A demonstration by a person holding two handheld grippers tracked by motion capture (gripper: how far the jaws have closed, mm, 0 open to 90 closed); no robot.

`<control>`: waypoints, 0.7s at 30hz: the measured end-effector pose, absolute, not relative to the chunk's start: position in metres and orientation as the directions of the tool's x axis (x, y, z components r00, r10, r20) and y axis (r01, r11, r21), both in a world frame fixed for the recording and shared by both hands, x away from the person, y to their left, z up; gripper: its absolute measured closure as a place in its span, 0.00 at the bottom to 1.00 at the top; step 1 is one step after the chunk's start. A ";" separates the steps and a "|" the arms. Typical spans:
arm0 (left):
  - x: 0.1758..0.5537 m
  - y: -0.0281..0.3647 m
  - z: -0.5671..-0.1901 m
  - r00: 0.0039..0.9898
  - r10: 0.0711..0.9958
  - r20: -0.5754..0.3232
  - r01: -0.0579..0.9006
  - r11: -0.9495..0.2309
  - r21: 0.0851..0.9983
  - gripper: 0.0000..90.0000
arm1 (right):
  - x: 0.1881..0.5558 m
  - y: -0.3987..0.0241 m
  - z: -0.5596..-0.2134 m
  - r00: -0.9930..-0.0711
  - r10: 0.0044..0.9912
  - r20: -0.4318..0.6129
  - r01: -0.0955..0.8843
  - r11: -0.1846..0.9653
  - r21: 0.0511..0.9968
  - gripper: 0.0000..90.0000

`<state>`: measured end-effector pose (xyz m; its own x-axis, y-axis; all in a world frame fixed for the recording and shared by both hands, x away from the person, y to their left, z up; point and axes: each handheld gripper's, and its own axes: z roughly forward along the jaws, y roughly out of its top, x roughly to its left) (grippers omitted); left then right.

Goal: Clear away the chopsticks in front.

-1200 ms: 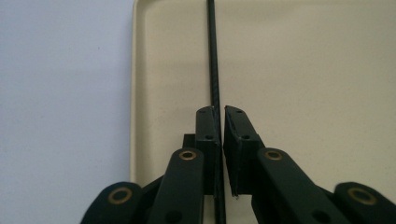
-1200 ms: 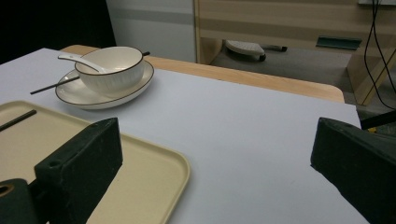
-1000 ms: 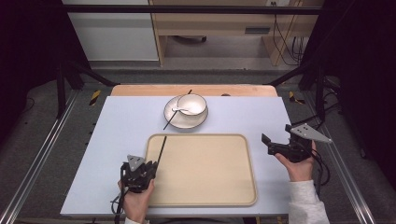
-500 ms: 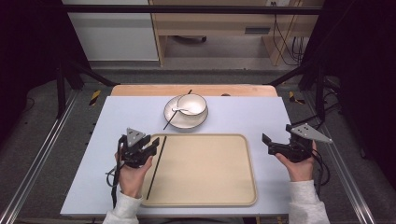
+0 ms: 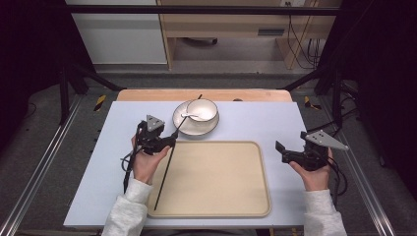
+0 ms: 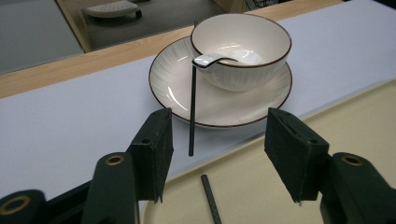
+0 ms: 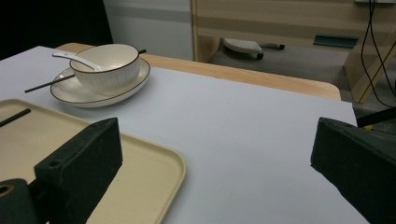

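L tool (image 5: pixel 169 139) agape — tray (image 5: pixel 246 206) edge

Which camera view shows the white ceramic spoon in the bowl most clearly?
The left gripper view: the white ceramic spoon is close, its handle resting over the bowl's rim. The right gripper view shows it smaller, from the side. The high view shows only a tiny white shape.
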<state>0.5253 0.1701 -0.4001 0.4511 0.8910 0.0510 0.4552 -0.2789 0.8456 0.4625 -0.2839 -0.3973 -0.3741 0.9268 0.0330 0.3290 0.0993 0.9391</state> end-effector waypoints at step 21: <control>0.579 0.162 -0.426 0.462 0.882 0.096 0.523 -0.358 0.773 0.42 | 0.465 -0.283 -0.399 -0.374 0.927 0.026 0.334 0.108 0.936 0.03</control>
